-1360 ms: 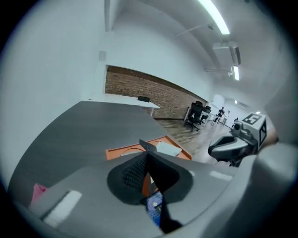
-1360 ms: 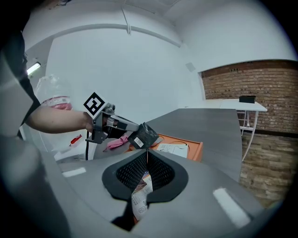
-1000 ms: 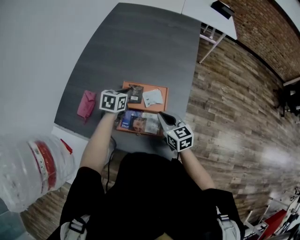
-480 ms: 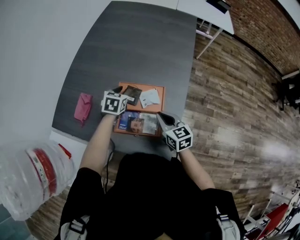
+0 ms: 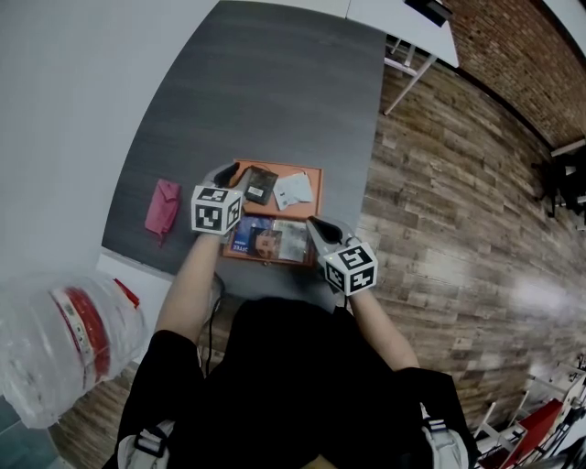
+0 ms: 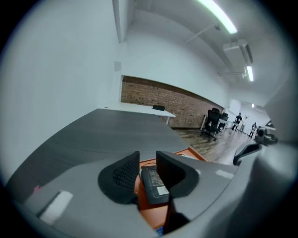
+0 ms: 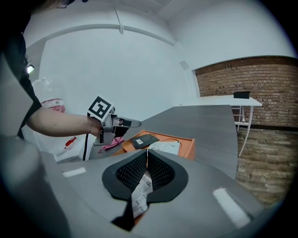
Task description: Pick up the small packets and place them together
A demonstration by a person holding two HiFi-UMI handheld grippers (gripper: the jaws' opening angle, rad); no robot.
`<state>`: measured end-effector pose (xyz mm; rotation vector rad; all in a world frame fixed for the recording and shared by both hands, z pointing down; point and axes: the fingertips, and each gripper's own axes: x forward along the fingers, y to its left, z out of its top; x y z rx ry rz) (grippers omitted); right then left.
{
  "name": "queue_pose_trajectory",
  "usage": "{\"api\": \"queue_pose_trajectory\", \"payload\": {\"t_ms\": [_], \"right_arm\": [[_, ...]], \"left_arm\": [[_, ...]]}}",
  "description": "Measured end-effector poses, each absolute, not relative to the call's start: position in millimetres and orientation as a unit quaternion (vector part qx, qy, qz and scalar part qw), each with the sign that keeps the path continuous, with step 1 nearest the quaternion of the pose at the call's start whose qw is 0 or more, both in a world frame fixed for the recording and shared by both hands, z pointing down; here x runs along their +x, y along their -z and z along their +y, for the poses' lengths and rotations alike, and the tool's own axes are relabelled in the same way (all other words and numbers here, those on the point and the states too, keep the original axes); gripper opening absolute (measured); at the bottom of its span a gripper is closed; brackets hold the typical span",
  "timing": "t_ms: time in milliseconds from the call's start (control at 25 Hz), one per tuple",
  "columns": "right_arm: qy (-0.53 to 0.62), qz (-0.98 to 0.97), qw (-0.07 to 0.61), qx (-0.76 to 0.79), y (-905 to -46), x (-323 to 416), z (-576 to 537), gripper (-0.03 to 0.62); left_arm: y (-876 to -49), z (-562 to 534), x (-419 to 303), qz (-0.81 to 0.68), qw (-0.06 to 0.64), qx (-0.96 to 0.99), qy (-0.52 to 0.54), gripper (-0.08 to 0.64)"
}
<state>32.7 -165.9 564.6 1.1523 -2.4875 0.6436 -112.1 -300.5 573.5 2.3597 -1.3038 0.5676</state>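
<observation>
An orange tray (image 5: 316, 190) on the grey table holds a dark packet (image 5: 259, 185), a white packet (image 5: 295, 190) and blue and pale packets (image 5: 259, 238) nearer me. My left gripper (image 5: 226, 174) hovers at the tray's far left corner. Its jaws have just been opening and stand apart (image 6: 148, 160); the dark packet (image 6: 153, 184) lies flat on the tray below the gap, untouched. My right gripper (image 5: 316, 227) sits over the tray's near right corner, shut (image 7: 147, 158) on a white printed packet (image 7: 139, 193) that hangs under its jaws.
A pink cloth (image 5: 162, 206) lies on the table left of the tray. A large plastic water bottle (image 5: 64, 334) stands at the lower left. The table's right edge (image 5: 371, 156) drops to a wooden floor; a white table (image 5: 403, 23) stands behind.
The left gripper's jaws have parted and it has pulled back slightly from the dark packet, which now rests in the tray. The right gripper has kept still with its white packet.
</observation>
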Motion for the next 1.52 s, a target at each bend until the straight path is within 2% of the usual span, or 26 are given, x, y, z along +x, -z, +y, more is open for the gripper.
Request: {"api": "queue_pose_trajectory", "payload": {"t_ms": [280, 560, 760, 1280, 1520], "right_arm": [[-0.22, -0.876, 0.157, 0.399, -558.4, 30.8, -165.4, 0.008], [-0.213, -0.883, 0.15, 0.39, -553.2, 23.8, -162.2, 0.008], [-0.209, -0.884, 0.138, 0.394, -549.2, 27.0, -163.3, 0.008], [-0.206, -0.865, 0.109, 0.444, -536.2, 74.0, -182.8, 0.008], [-0.212, -0.868, 0.119, 0.433, -545.4, 67.9, -175.9, 0.008]], "left_arm": [[-537.0, -279.8, -114.1, -0.449, 0.16, 0.875, -0.087, 0.094], [-528.5, -267.2, -120.4, -0.448, 0.165, 0.876, -0.072, 0.091], [-512.5, -253.9, -119.0, -0.438, 0.142, 0.886, -0.058, 0.089], [-506.2, -218.7, -124.0, -0.426, 0.135, 0.893, -0.048, 0.094], [-551.9, -185.4, -99.9, -0.37, 0.139, 0.91, -0.124, 0.094]]}}
